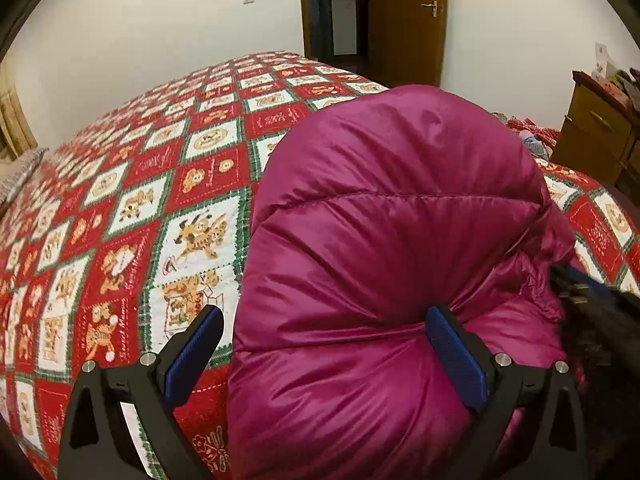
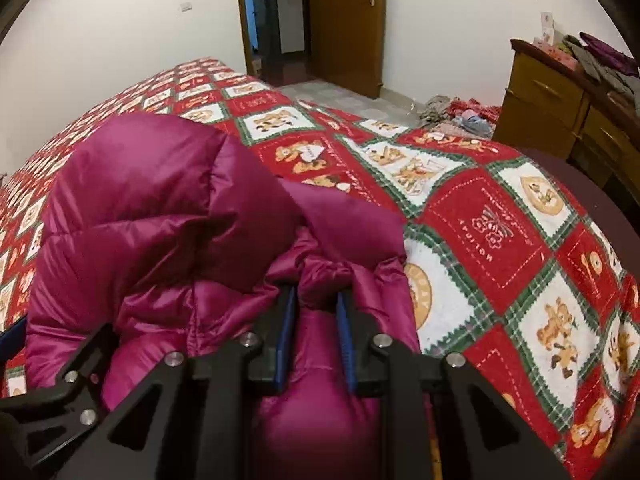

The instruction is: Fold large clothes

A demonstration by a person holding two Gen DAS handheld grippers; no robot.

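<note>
A magenta puffer jacket (image 1: 384,248) lay bunched on a bed covered by a red, white and green patchwork quilt (image 1: 132,184), near the edge closest to the cameras. The left gripper (image 1: 324,344) stood with its blue-padded fingers spread wide; the right-hand finger (image 1: 456,356) pressed into the jacket's shiny fabric, while the other finger (image 1: 192,356) hung over the quilt just beside the jacket. The right gripper (image 2: 316,336) had its fingers drawn close together, pinching a gathered fold of the jacket (image 2: 160,208) between the blue pads. A puffy quilted section rose up to the left of that grip. Behind the bed were a white wall, an open wooden door (image 2: 348,20) and a wooden dresser (image 2: 560,100) with clothes heaped on top; more clothes (image 2: 460,116) lay on the floor beside it.
</note>
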